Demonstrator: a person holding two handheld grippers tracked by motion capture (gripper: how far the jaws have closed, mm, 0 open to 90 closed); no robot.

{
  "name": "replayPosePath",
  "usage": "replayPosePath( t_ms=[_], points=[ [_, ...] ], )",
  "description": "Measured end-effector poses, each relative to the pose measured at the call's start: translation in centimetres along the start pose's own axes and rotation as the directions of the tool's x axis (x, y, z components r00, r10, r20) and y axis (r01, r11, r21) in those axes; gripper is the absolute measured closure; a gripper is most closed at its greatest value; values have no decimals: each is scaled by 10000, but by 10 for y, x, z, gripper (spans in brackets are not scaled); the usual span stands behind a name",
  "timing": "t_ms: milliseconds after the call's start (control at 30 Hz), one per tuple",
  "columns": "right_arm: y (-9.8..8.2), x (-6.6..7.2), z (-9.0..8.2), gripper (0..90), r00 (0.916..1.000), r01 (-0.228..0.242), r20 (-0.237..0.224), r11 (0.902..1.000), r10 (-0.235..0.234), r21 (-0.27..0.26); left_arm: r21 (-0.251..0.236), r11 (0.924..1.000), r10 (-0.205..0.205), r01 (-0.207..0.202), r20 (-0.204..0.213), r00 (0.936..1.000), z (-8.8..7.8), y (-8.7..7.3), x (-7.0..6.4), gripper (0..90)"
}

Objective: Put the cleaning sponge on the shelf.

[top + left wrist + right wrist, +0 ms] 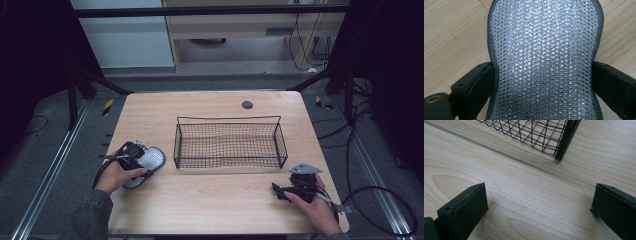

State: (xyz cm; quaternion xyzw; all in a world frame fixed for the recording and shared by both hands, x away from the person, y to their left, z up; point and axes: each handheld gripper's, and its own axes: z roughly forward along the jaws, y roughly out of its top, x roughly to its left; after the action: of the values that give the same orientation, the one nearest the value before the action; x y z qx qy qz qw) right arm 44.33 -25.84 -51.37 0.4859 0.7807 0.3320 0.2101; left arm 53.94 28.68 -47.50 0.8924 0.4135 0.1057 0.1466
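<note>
A: Status, near-left of table. Left gripper (136, 159) sits over the silver mesh insole (148, 161), which lies flat on the table (210, 200), just left of the wire basket (229, 141).

B: Basket contents?

A: Nothing seen inside it. So I judge the job early: pick in hand, carry and drop into the basket both left, if the basket is where it goes.

B: Is the insole off the wood?

A: Cannot tell. In the left gripper view the insole (544, 60) runs up between the two black jaws, its waist right between them. The jaws stand at either dark edge, touching or very nearly so. I read that as closed on the insole at its narrow part, with wood grain showing on both sides.

B: Which end points where?

A: The broad rounded end points away from the person, toward the basket's near-left corner. The other end is under the hand (119, 175).

B: Right side?

A: Right gripper (280, 192) rests near-right on the table, jaws spread wide, nothing between them but bare wood. The basket corner (560, 147) is near, ahead of it. Well apart from the insole.
</note>
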Motion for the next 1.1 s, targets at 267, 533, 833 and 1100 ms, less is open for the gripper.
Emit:
replayPosePath(
  t_ms=[267, 533, 833, 1100],
  points=[
    [0, 0, 0, 4, 10000, -2, -31, 10000, 2, -9, -782, 9969, 108, -108, -1, 9999, -20, -4, -2, 81],
    [0, 0, 0, 4, 10000, 28, -52, 10000, -28, 4, -1489, 9875, 509, -515, -76, 9987, -49, -10, -7, 80],
    [0, -1, 1, 4, 9999, 101, -78, 9999, -101, -3, -1902, 9779, 834, -868, -258, 9962, -78, -2, -12, 79],
    [0, -1, 1, 4, 9999, 97, -107, 10000, -97, -7, -2235, 9606, 1587, -1651, -461, 9862, -105, 25, -28, 78]
  ],
)
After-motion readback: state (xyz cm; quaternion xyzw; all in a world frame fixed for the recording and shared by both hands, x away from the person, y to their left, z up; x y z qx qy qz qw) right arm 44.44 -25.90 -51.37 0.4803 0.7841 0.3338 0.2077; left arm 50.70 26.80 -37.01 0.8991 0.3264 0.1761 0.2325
